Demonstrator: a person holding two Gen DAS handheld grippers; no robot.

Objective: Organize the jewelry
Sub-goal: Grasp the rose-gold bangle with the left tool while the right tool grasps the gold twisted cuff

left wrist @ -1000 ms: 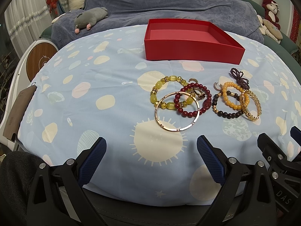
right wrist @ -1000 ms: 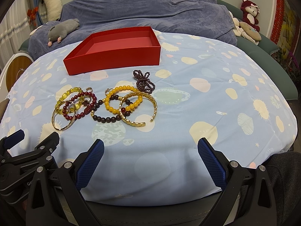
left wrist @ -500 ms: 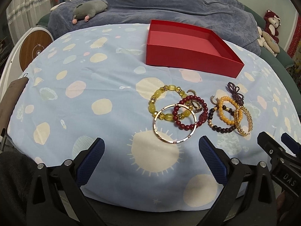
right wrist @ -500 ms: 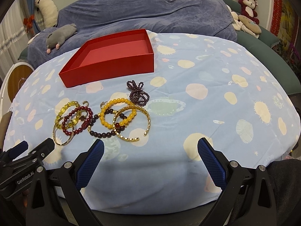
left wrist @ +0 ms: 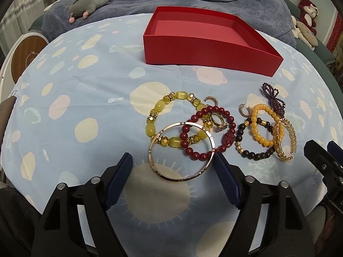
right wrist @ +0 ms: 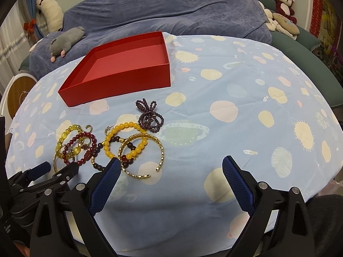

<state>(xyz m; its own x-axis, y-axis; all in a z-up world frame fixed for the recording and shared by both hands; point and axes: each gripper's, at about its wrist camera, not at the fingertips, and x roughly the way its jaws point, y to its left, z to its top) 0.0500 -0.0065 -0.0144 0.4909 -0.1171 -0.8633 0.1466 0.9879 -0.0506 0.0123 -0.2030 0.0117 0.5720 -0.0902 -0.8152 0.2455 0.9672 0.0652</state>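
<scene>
We are holding both claws wide apart and empty above tangled bracelets
Our left gripper (left wrist: 172,167) is straddling the thin rose-gold metal bangle (left wrist: 181,151); only our right gripper (right wrist: 170,169) is seeing the gold open cuff's (right wrist: 143,154) gap

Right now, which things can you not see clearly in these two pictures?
- Right wrist view: the gold ring bangle is partly hidden behind the left gripper.
- Left wrist view: the near corners of the red box floor are hidden by its front wall.
- Both views: the small earrings are too small for detail.
</scene>
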